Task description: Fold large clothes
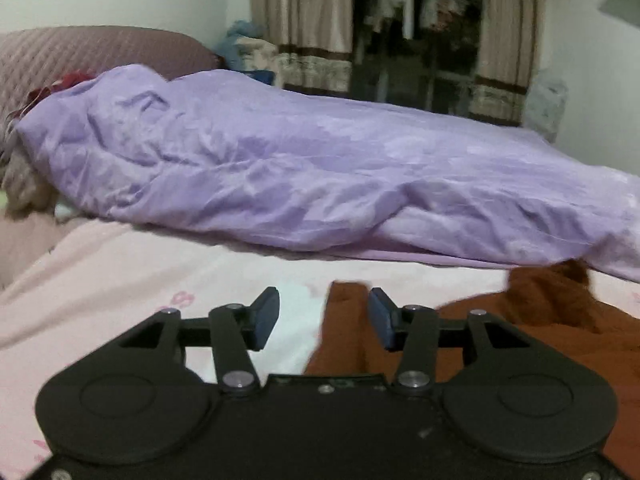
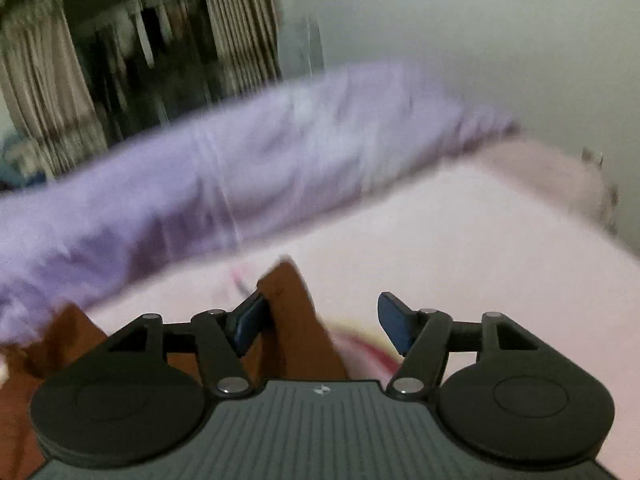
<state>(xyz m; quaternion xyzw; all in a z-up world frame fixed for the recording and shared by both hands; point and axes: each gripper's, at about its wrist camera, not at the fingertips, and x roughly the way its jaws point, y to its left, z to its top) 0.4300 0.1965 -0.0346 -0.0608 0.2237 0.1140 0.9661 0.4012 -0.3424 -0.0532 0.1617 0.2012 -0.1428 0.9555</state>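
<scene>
Our left gripper (image 1: 323, 318) hangs with jaws apart over one edge of the brown garment (image 1: 540, 332); our right gripper (image 2: 320, 322) is likewise spread, a brown fold standing between its jaws, unclamped. We judge this the pick-up step: both must close on the cloth before lifting (the right view is blurred). The garment lies on the pink bed sheet (image 1: 100, 280), a lilac quilt (image 1: 300, 168) beyond, curtains (image 1: 304, 20) behind.
</scene>
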